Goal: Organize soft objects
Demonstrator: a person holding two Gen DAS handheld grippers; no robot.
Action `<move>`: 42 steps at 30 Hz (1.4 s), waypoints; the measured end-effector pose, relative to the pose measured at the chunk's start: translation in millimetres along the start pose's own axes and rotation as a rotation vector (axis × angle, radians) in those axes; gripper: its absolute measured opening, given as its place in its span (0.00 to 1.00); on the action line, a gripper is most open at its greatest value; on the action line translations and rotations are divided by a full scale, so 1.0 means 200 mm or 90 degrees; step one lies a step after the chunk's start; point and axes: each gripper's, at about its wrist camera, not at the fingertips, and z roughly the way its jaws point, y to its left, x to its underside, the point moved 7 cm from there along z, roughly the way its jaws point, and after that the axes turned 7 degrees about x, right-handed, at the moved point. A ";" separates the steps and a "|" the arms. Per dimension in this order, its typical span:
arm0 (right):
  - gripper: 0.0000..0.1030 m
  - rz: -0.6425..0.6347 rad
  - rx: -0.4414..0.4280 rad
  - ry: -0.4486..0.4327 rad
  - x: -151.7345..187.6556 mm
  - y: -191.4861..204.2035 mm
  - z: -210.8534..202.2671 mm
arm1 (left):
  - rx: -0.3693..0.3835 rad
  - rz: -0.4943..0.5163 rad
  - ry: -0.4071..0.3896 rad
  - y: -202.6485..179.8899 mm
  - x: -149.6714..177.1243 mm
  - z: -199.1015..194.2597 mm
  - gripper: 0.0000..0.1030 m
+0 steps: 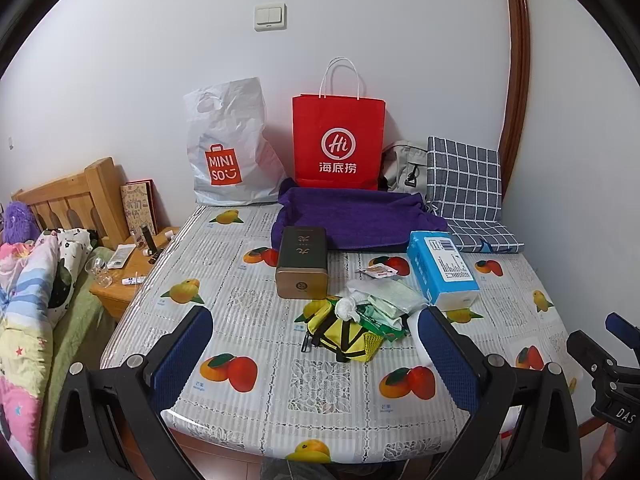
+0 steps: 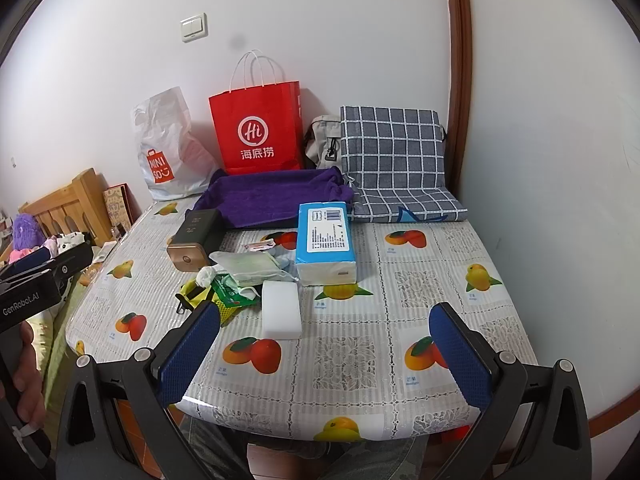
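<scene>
Both grippers, left gripper (image 1: 316,344) and right gripper (image 2: 324,340), hover wide open and empty above the bench (image 2: 420,240). White sponge block (image 2: 280,314) lies mid-bench: probably light, squashy; grip its long sides.

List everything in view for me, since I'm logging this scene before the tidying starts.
table: 1, fruit-print cover, centre
red paper bag: 1, red, back against wall
plastic bag: 1, white, left of red bag
purple towel: 1, purple, before red bag
checked cushion: 1, grey-blue, back right
tissue pack: 1, blue-white, mid table
tin box: 1, dark gold, left of pack
sponge block: 1, white, near centre
yellow pouch: 1, yellow, in clutter
left gripper: 1, blue pads, open
right gripper: 1, blue pads, open
</scene>
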 end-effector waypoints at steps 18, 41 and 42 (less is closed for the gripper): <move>1.00 -0.018 0.003 -0.025 -0.11 0.00 0.08 | -0.011 0.037 0.025 0.02 -0.01 0.03 1.00; 1.00 -0.028 -0.067 0.062 0.05 0.17 0.67 | -0.013 0.022 0.163 0.14 0.16 0.64 1.00; 1.00 -0.026 -0.069 0.069 0.06 0.18 0.70 | -0.010 0.023 0.168 0.14 0.17 0.66 1.00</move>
